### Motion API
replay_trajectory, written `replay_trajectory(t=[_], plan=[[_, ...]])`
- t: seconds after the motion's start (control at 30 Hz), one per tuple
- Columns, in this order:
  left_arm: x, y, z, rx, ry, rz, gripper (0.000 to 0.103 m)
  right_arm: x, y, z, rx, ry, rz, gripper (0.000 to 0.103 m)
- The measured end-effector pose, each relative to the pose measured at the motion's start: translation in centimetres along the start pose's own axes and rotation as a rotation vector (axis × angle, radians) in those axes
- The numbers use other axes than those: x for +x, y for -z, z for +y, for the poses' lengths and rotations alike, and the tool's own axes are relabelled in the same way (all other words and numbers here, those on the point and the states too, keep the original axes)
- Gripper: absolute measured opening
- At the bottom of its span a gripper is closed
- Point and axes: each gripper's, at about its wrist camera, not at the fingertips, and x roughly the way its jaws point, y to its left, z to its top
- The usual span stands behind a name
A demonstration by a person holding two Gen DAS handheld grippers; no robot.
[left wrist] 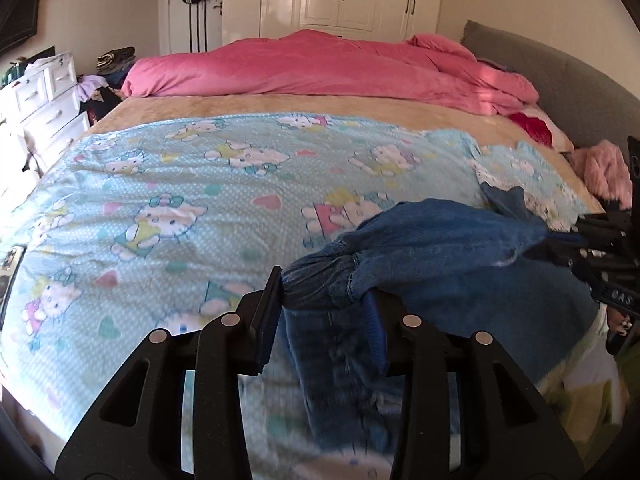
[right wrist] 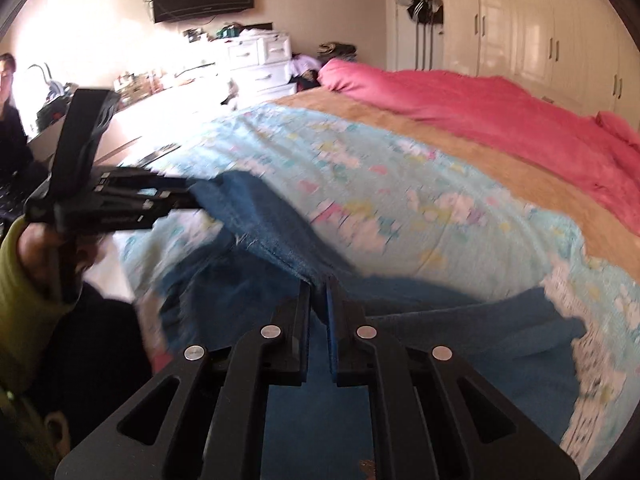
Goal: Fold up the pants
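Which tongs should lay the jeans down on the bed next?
Probably the left tongs. They grip the bunched waistband of the jeans, lifted over open bedspread. The right tongs pinch an edge low, near denim already lying on the bed.

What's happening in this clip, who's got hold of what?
A person is folding blue denim pants on a bed covered with a light blue cartoon-print sheet. The left gripper is clamped on the elastic waistband end, and the right gripper is pinching an edge of the fabric. Part of the denim is lifted off the sheet between the two grippers, and the rest hangs toward the near edge of the bed. The fold is not finished.
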Motion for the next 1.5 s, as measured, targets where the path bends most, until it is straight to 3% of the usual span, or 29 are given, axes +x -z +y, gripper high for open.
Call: replay_trajectory(t=[0.27,0.43,0.7,0.97,1.2,1.37,1.5], plan=[[-0.2,4.0,-0.1,-0.008,0.013,0.111,0.037,-0.4,4.8,3.7,-0.033,-0.058,0.107,0.007],[0.4,5.4,0.0,-0.029,0.019,0.163,0.038,0.5,6.4,5.2,-0.071,-0.045,0.144,0.007],[-1.8,6.2,0.3,-0.063,0.038,0.136,0.042,0.0,7.5,5.3,-0.095,-0.053,0.141,0.007],[-4.5,5.3,0.2,-0.089,0.0,0.07,0.042,0.6,8.7,6.0,-0.092,-0.077,0.154,0.007],[-2.4,3.7,-4.2,-0.015,0.08,0.086,0.042,0.7,8.9,7.3,-0.121,-0.097,0.165,0.009],[1.7,5.2,-5.6,0.047,0.012,0.19,0.042,-0.1,8.6,7.0,-0.101,-0.109,0.177,0.013],[2.0,5.6,-5.5,0.048,0.02,0.196,0.042,-2.1,7.1,6.7,-0.059,-0.149,0.095,0.024]])
